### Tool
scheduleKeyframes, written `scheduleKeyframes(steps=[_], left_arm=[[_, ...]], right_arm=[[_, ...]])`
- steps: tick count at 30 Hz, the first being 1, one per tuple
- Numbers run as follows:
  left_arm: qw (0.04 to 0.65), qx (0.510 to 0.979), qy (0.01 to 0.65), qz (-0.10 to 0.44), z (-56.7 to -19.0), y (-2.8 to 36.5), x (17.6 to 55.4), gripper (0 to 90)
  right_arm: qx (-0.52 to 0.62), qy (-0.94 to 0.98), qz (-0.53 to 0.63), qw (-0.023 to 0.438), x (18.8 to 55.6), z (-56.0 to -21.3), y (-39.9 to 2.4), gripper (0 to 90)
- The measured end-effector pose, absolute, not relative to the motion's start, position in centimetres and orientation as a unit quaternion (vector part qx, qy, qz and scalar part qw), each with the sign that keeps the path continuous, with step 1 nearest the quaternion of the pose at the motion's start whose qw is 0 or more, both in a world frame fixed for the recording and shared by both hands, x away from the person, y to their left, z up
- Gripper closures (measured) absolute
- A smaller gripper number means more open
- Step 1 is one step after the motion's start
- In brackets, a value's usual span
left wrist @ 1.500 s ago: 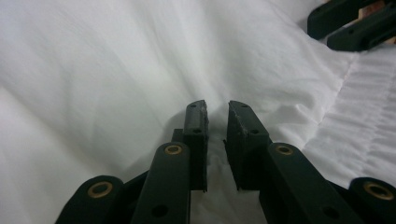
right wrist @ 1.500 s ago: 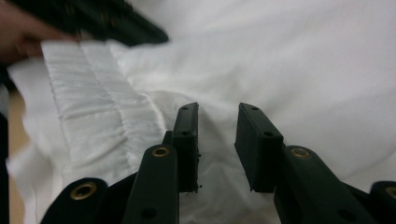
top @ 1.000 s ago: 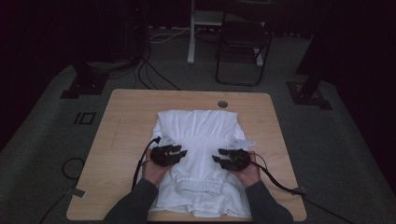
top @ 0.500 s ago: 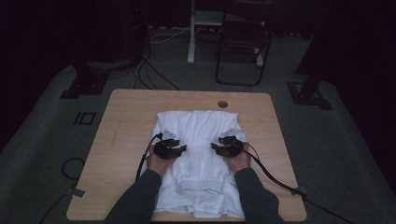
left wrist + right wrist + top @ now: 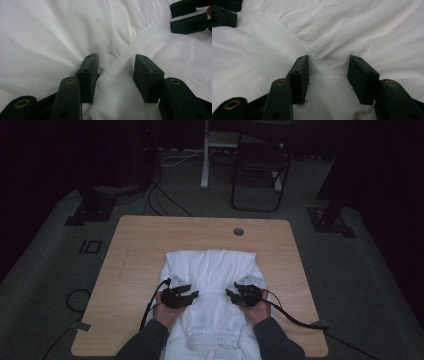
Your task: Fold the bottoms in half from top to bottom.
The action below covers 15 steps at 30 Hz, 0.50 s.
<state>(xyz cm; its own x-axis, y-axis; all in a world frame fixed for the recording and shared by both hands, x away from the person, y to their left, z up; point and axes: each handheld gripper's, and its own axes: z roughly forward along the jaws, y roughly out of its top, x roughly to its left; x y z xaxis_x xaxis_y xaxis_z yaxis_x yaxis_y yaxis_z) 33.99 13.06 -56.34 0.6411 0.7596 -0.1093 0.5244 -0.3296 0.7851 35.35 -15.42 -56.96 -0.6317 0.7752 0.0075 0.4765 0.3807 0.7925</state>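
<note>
white cloth [image 5: 212, 270], a folded garment with a ribbed hem toward you, lies across the near middle of the wooden tabletop [image 5: 140, 245], and you have both tools down on it. your left gripper [image 5: 191, 295] sits on the cloth's left part; in the left gripper view its jaws stand apart, having just been opening, with a raised fold edge between them and neither pad pressing it. your right gripper [image 5: 231, 294] sits on the right part, jaws likewise apart around a soft ridge of cloth. the two tools face each other across the garment's middle, near but not touching.
</note>
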Motion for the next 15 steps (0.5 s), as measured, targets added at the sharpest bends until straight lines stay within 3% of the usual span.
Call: scheduleKeyframes(steps=[8,15], left_arm=[[0.423,0.802,0.404,0.122,-55.2,13.8,33.7,52.2],[0.412,0.763,0.448,0.217,-51.0,16.8,38.3,41.4]], right_arm=[[0.384,0.811,0.401,0.184,34.7,-57.0,-15.3,50.8],[0.384,0.811,0.402,0.183,34.7,-57.0,-15.4,50.8]])
